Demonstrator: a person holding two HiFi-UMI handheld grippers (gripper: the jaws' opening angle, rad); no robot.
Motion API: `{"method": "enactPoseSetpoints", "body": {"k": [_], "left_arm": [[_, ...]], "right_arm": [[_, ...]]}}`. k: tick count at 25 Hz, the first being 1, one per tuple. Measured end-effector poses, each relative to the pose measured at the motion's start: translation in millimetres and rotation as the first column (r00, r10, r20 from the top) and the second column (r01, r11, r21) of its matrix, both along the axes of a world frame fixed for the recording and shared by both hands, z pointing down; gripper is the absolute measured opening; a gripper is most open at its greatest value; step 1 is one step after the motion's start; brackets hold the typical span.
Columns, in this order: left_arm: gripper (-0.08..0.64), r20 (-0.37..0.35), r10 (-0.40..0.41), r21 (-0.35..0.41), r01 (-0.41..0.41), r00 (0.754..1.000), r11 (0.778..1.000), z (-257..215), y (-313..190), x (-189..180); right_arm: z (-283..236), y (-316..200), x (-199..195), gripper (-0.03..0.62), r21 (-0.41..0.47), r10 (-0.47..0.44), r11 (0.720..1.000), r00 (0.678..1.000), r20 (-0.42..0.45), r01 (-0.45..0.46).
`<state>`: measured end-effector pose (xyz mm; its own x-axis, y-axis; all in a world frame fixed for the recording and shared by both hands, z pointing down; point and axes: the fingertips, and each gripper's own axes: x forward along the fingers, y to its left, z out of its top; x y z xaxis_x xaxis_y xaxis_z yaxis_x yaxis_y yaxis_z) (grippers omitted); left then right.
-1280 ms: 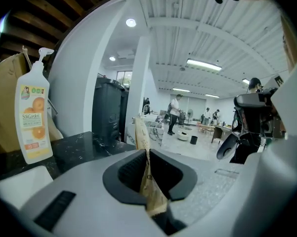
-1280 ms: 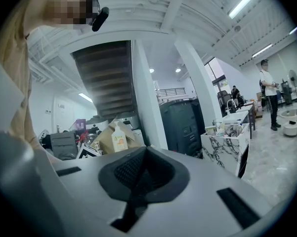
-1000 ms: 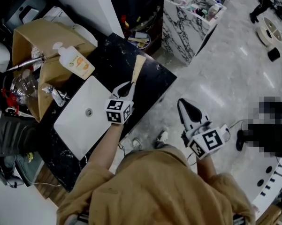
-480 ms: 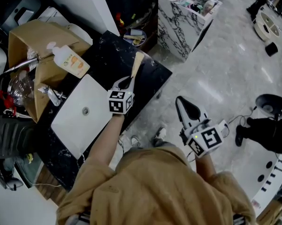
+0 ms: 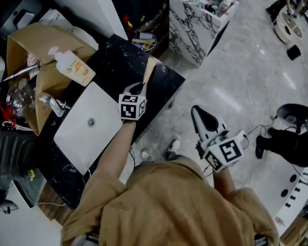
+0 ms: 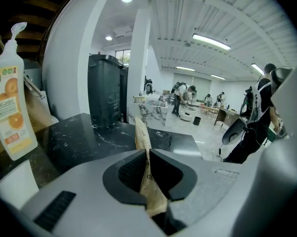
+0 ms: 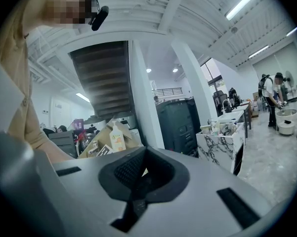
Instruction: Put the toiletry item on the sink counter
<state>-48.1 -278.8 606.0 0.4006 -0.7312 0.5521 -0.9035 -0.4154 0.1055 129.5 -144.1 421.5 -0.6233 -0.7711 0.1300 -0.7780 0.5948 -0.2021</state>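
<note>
A: Layout, largest first?

B: Black marble counter [image 5: 161,83]. A cardboard box [image 5: 36,40] fills its left end. A white basin [image 5: 87,127] is set mid-counter toward the near edge. A soap bottle [image 5: 72,65] rests against the box's right side. The only bare stone runs from the basin's right rim out to the counter's right edge.

A: Grippers?

B: The left gripper [image 5: 141,88] is over that bare strip, tipped downward. Its jaws are clamped on the near end of a thin tan packet [image 5: 150,69], which I take to be the toiletry item. The left gripper view agrees: the pads pinch the flat strip [image 6: 141,132] edge-on. The packet's free end reaches toward the far right corner. I can't tell whether it touches the stone. The right gripper [image 5: 202,118] is off the counter, over the floor, with its jaws together and nothing between them.

A: Step in hand?

B: Set-down, I'd judge, and close to finishing.

A: How to do it well?

B:
- Lower until the free end bears on the stone, then lay the rest flat.
- Keep it inside the right edge and clear of the basin rim.
- Release only once the packet is supported along its length.
- It looks light and may cling to a pad or flip, so open slowly.
- Back out along the packet's own line, not sideways.
- The right gripper isn't needed.
</note>
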Motion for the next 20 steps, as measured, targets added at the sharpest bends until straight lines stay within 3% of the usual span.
{"method": "enactPoseSetpoints", "body": {"k": [10,20], "left_arm": [[0.026,0.113,0.049,-0.060,-0.042,0.992,0.997,19,-2,0],[0.026,0.125,0.053,-0.061,-0.045,0.991,0.997,24,-6,-1]], "right_arm": [[2,0,2,0.002,-0.012,-0.001,1.000,1.000,-0.008,0.001],[4,-3,3,0.002,-0.007,-0.008,1.000,1.000,-0.010,0.008]]}}
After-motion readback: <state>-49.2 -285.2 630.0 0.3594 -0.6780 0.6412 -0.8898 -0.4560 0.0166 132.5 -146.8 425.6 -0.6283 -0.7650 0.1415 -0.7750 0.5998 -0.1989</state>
